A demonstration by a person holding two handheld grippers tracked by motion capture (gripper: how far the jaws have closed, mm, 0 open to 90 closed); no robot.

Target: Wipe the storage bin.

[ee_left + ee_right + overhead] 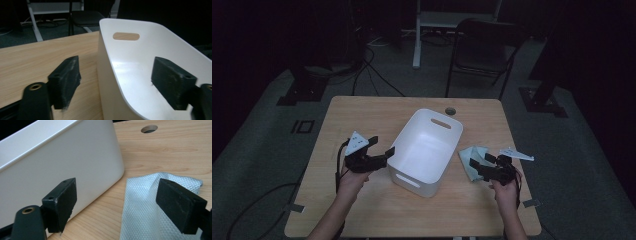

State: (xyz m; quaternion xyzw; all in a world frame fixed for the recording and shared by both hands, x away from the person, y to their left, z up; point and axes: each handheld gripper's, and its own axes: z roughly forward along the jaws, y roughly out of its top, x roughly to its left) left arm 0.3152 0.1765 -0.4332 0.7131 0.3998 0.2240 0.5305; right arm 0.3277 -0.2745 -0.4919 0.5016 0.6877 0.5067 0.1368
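Note:
A white plastic bin [427, 186] with handle slots stands empty in the middle of the wooden table [362, 110]. My left gripper [382, 145] is at the bin's left side, open. In the left gripper view its jaws [117, 80] stand either side of the bin's wall [140, 62] without touching it. A pale blue-green textured cloth [468, 155] lies crumpled on the table right of the bin. My right gripper [480, 161] is open just above it. In the right gripper view the cloth [140, 202] lies between the jaws [117, 205], beside the bin's outer wall [62, 160].
A round cable hole [450, 110] is in the table behind the bin. A dark folding chair [484, 50] and a white desk frame stand beyond the far edge. Cables run over the grey floor at the left.

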